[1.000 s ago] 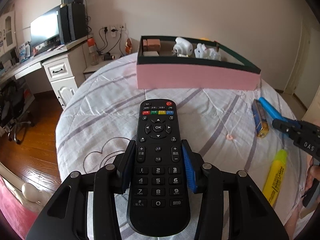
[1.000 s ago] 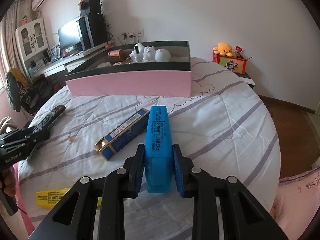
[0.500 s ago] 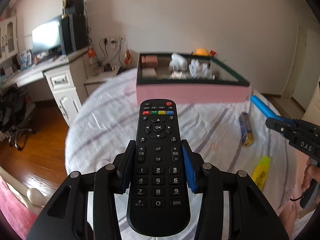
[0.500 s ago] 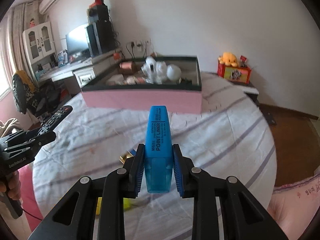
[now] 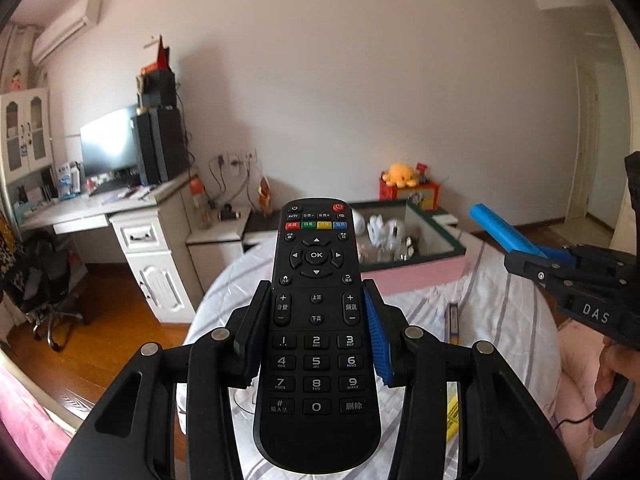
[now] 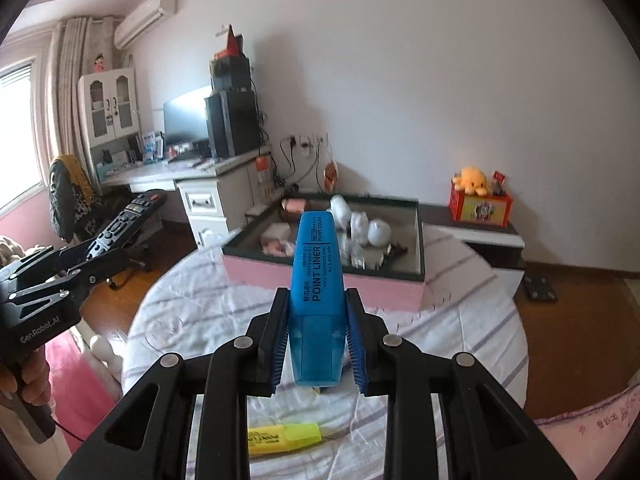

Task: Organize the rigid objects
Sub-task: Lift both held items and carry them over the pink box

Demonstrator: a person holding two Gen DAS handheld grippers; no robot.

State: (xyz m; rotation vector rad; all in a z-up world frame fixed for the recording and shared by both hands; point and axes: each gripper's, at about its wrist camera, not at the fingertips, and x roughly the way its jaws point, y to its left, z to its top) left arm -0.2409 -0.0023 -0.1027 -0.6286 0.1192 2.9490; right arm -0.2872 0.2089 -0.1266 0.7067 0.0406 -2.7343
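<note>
My left gripper [image 5: 316, 300] is shut on a black remote control [image 5: 316, 256], held in the air above the striped bed sheet [image 5: 492, 312]. My right gripper [image 6: 317, 300] is shut on a blue highlighter [image 6: 318, 256], also lifted off the bed. Beyond both stands a pink box [image 6: 320, 280] with a dark green rim, holding white bulbs and small items. In the left wrist view the same box [image 5: 420, 276] lies partly behind the remote. The right gripper with the blue highlighter [image 5: 496, 228] shows at the right there. The left gripper and remote [image 6: 132, 216] show at the left in the right wrist view.
A yellow highlighter [image 6: 280, 436] lies on the sheet near me, and a narrow blue and gold pack [image 5: 453, 320] lies further in. A white desk [image 5: 140, 232] with a monitor and an office chair [image 5: 48, 280] stand left of the bed. A low shelf carries an orange plush toy [image 6: 472, 180].
Both grippers have risen with the remote and the blue highlighter still held. The bed and pink box now sit lower and further off in both views.
</note>
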